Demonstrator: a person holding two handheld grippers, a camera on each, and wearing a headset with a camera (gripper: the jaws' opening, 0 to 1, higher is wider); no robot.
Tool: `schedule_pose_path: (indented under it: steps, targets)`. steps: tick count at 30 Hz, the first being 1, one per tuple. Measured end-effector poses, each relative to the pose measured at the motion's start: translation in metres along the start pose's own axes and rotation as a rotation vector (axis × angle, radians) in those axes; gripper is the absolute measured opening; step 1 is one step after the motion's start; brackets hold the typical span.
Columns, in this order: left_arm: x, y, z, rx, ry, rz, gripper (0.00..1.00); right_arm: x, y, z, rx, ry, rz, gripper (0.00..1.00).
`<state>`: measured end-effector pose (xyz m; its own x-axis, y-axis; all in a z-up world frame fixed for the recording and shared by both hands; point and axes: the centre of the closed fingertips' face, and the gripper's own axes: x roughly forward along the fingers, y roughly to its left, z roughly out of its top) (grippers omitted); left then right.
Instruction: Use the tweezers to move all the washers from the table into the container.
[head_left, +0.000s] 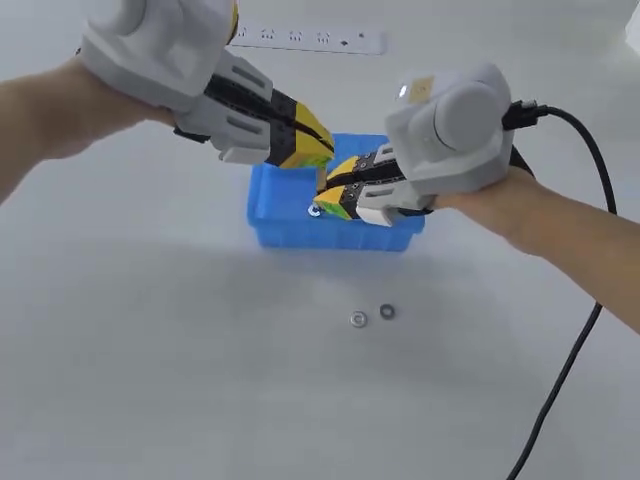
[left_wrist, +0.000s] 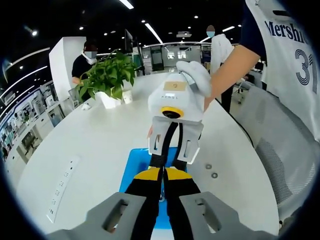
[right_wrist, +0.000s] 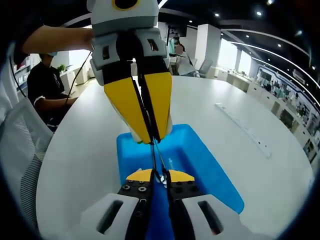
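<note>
The blue container (head_left: 300, 236) (left_wrist: 131, 172) (right_wrist: 212, 172) stands on the white table. My left gripper (head_left: 318, 148) (left_wrist: 163, 174) is over it, shut on thin dark tweezers (right_wrist: 156, 152) that reach down into the container. From the opposite side my right gripper (head_left: 335, 196) (right_wrist: 160, 176) is shut on the tweezers' lower part. A small washer (head_left: 316, 210) shows at the tweezers' tip, just above the container's floor; whether it is gripped I cannot tell. Two washers (head_left: 358, 319) (head_left: 387, 312) lie close together on the table in front of the container.
A white power strip (head_left: 310, 38) (right_wrist: 245, 131) lies behind the container. A black cable (head_left: 590, 300) trails from the right gripper over the table's right side. A potted plant (left_wrist: 107, 75) stands at the far end, with people seated nearby.
</note>
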<state>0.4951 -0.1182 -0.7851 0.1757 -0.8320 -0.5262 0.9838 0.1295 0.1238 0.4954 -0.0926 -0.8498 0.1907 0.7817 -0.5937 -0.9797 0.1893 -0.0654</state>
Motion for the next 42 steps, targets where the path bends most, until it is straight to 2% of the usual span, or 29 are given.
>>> schedule_pose_path:
  steps: [8,17,25,28,30,36,39,41,42]
  targets:
    - [-0.004,-0.007,0.009,0.02,-0.001,0.001,0.05,-0.002,-0.001,0.004,-0.017,-0.004,-0.01,0.11]
    - [-0.013,-0.011,0.028,0.049,-0.008,-0.004,0.05,-0.011,0.0,0.015,-0.027,-0.038,-0.024,0.11]
    - [-0.022,-0.031,0.051,0.072,-0.021,-0.049,0.05,-0.031,0.016,0.029,-0.061,-0.086,0.003,0.12]
    - [-0.026,-0.042,0.061,0.073,-0.035,-0.063,0.05,-0.04,0.024,0.033,-0.073,-0.101,0.021,0.12]
    - [-0.026,-0.046,0.061,0.076,-0.041,-0.072,0.05,-0.045,0.029,0.035,-0.084,-0.109,0.03,0.12]
    - [-0.029,-0.06,0.073,0.083,-0.051,-0.084,0.05,-0.059,0.045,0.035,-0.106,-0.112,0.053,0.12]
    - [-0.026,-0.064,0.072,0.078,-0.062,-0.086,0.05,-0.064,0.053,0.033,-0.114,-0.109,0.065,0.12]
    - [-0.023,-0.076,0.075,0.072,-0.07,-0.086,0.05,-0.068,0.059,0.028,-0.116,-0.102,0.074,0.12]
    - [-0.022,-0.078,0.075,0.068,-0.073,-0.087,0.05,-0.069,0.061,0.027,-0.117,-0.101,0.078,0.12]
